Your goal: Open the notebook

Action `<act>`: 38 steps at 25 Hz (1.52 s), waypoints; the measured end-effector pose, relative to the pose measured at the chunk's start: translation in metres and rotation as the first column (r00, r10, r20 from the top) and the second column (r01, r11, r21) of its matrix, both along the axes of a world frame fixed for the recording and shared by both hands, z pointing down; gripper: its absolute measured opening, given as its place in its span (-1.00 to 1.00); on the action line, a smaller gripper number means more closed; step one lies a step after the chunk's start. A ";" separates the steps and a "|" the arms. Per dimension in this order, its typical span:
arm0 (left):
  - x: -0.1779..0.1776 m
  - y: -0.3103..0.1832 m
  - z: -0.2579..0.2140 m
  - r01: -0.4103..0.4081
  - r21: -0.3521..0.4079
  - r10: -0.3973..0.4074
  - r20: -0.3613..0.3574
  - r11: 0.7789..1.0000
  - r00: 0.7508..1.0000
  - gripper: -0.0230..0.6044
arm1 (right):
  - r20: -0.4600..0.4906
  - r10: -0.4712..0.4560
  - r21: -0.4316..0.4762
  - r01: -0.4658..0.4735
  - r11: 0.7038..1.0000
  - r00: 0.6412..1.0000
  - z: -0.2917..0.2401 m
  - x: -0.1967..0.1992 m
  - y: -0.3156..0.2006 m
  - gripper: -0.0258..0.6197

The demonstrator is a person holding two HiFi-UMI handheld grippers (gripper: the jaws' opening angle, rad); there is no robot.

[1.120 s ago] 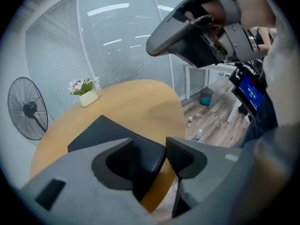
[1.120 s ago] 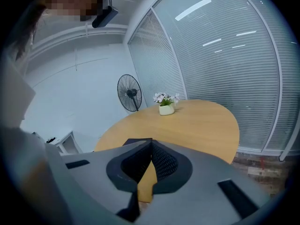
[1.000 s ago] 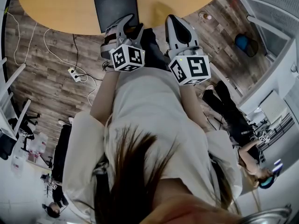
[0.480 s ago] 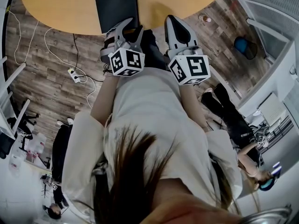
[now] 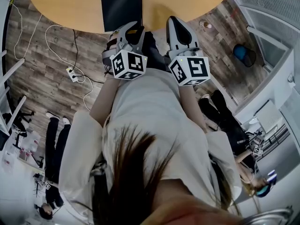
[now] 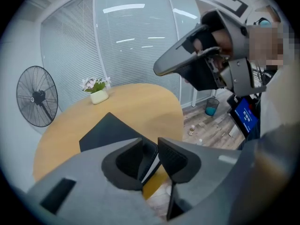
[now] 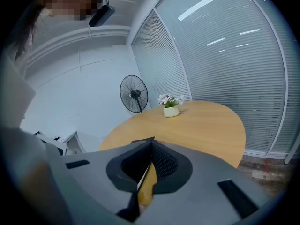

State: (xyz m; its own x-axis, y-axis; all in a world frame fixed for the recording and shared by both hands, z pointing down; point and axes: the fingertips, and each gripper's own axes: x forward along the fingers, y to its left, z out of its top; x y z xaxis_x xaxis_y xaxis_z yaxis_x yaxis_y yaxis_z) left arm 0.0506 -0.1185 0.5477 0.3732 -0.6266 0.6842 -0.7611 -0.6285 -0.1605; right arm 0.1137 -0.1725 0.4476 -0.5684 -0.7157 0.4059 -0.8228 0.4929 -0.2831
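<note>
Head view: the dark notebook [image 5: 121,6] lies flat on the round wooden bench [image 5: 61,8], its near end at the bench's near rim. The left gripper [image 5: 133,28] reaches its near right corner. The right gripper [image 5: 174,21] hangs just right of it, over the rim. Bare bench spreads left and right of the book, and there is only floor below the rim.

Left gripper view: the jaws have just been closing but a gap stays between them. The notebook's near corner, with a white page edge, sits in that gap, and the pads do not visibly press it. The book looks thin and light, with a smooth cover that may slip. The cover alone should be pinched at this corner, or the whole book will likely lift or slide off the rim. A flower pot [image 6: 98,95] stands far off, clear of any swing.

Right gripper view: the jaws are clenched on nothing, free to pin the book down.
</note>
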 end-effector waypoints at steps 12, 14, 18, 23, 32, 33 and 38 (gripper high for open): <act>-0.016 0.003 -0.031 0.117 0.024 -0.116 -0.065 0.993 0.991 -0.69 | 0.005 -0.053 0.021 0.053 0.998 0.999 -0.008 -0.015 -0.005 -0.92; -0.018 0.004 -0.036 0.127 0.031 -0.125 -0.070 0.991 0.990 -0.71 | 0.005 -0.062 0.026 0.062 0.998 0.998 -0.010 -0.018 -0.005 -0.92; -0.026 0.007 -0.042 0.149 0.047 -0.144 -0.090 0.988 0.985 -0.74 | 0.004 -0.079 0.034 0.079 0.996 0.997 -0.011 -0.028 -0.004 -0.92; -0.036 0.008 -0.051 0.177 0.068 -0.169 -0.110 0.982 0.980 -0.76 | 0.003 -0.094 0.044 0.094 0.995 0.996 -0.016 -0.037 -0.006 -0.92; -0.060 0.016 -0.071 0.238 0.106 -0.222 -0.146 0.965 0.964 -0.80 | 0.002 -0.116 0.068 0.115 0.991 0.993 -0.024 -0.053 -0.005 -0.92; -0.062 0.017 -0.073 0.244 0.109 -0.227 -0.148 0.964 0.963 -0.80 | 0.002 -0.119 0.070 0.118 0.991 0.993 -0.025 -0.055 -0.005 -0.92; -0.070 0.018 -0.083 0.267 0.129 -0.247 -0.155 0.955 0.957 -0.81 | 0.000 -0.135 0.082 0.134 0.988 0.991 -0.031 -0.061 -0.005 -0.92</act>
State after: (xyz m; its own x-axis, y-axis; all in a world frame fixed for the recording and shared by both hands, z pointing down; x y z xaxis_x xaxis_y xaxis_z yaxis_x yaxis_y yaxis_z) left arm -0.0192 -0.1003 0.4651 0.2687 -0.8030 0.5319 -0.9147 -0.3857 -0.1203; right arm 0.0524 -0.1778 0.4167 -0.6638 -0.6632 0.3456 -0.7459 0.6205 -0.2419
